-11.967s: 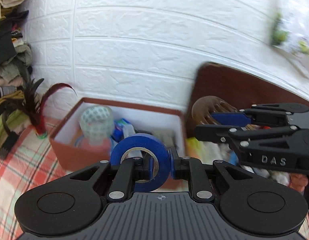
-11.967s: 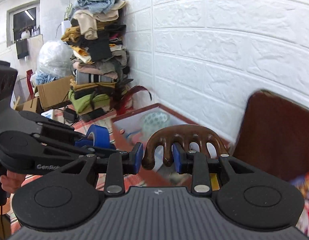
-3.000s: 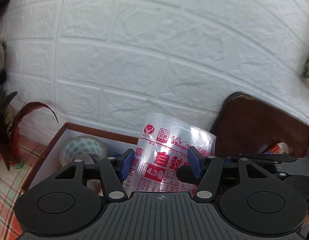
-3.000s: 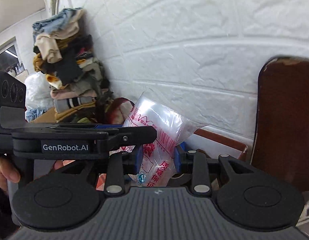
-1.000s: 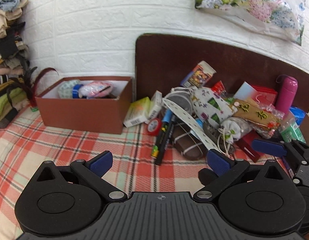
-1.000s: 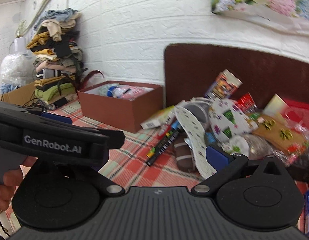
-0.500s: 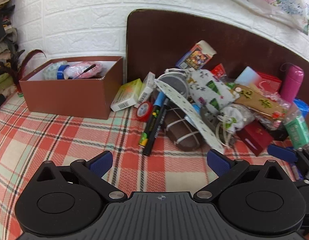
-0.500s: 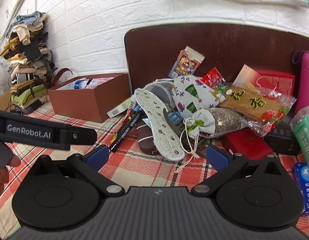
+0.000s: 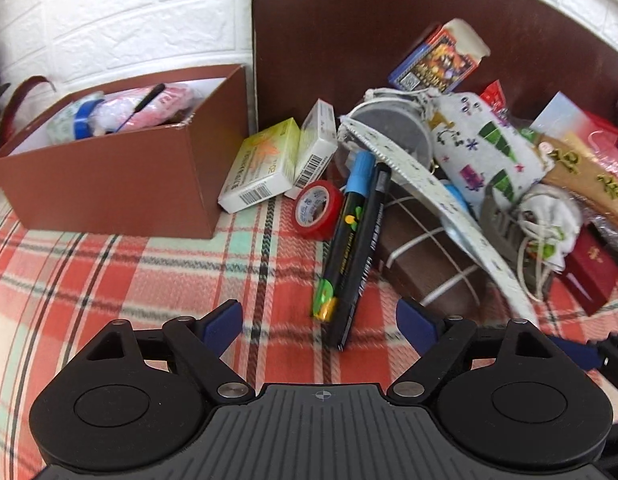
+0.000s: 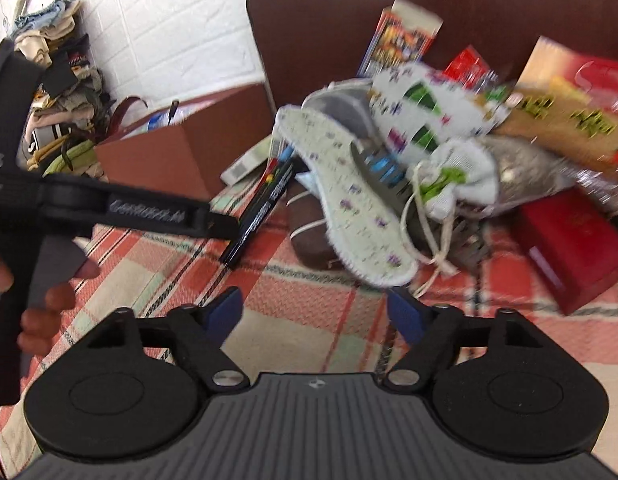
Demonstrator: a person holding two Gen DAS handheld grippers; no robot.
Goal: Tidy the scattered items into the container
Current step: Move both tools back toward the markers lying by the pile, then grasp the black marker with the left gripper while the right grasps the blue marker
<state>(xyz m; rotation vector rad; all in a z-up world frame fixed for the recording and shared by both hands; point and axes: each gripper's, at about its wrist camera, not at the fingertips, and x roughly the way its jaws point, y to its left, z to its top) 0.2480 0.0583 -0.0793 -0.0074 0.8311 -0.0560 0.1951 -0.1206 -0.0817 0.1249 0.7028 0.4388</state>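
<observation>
The brown cardboard box [image 9: 121, 184] stands at the left on the plaid cloth and holds a blue tape roll, a pink bag and other items; it also shows in the right wrist view [image 10: 169, 152]. A heap of items lies to its right. My left gripper [image 9: 319, 322] is open and empty, just short of two black markers [image 9: 355, 248] beside a red tape roll [image 9: 317, 209]. My right gripper [image 10: 316, 312] is open and empty, just below a white patterned insole [image 10: 345, 200].
The heap holds two small boxes [image 9: 265, 164], a patterned cloth pouch [image 9: 485, 152], a brown case [image 9: 425, 256], a red box [image 10: 573, 240] and snack packets. A dark brown headboard [image 9: 349, 32] and white brick wall stand behind. The left gripper's body [image 10: 121, 208] crosses the right view.
Both grippers have moved forward and down toward the heap; the markers and the insole now lie close in front of the open jaws. Twelve seconds ago they held a blue tape roll and a comb.
</observation>
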